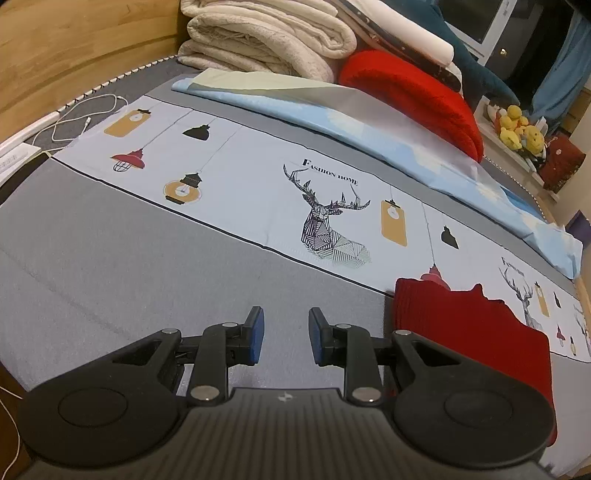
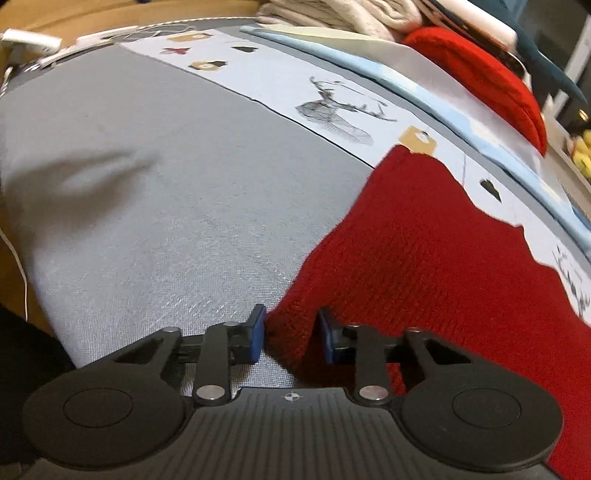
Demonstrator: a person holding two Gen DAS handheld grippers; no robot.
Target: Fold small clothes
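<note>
A dark red knitted garment point(image 2: 424, 258) lies flat on the grey bed sheet point(image 2: 166, 184). In the right wrist view its near left corner sits between the pads of my right gripper point(image 2: 291, 332), whose jaws stand apart around the fabric without pinching it. In the left wrist view the same garment point(image 1: 461, 332) lies to the right of my left gripper point(image 1: 286, 332), which is open and empty over the bare grey sheet point(image 1: 147, 266).
A printed strip with deer and lamps point(image 1: 295, 192) crosses the bed behind the garment. Behind it lie a light blue folded sheet point(image 1: 369, 122), a bright red pillow point(image 1: 417, 99), and stacked cream blankets point(image 1: 266, 33). A white cable point(image 1: 85, 118) and a wooden headboard point(image 1: 74, 48) are at the left.
</note>
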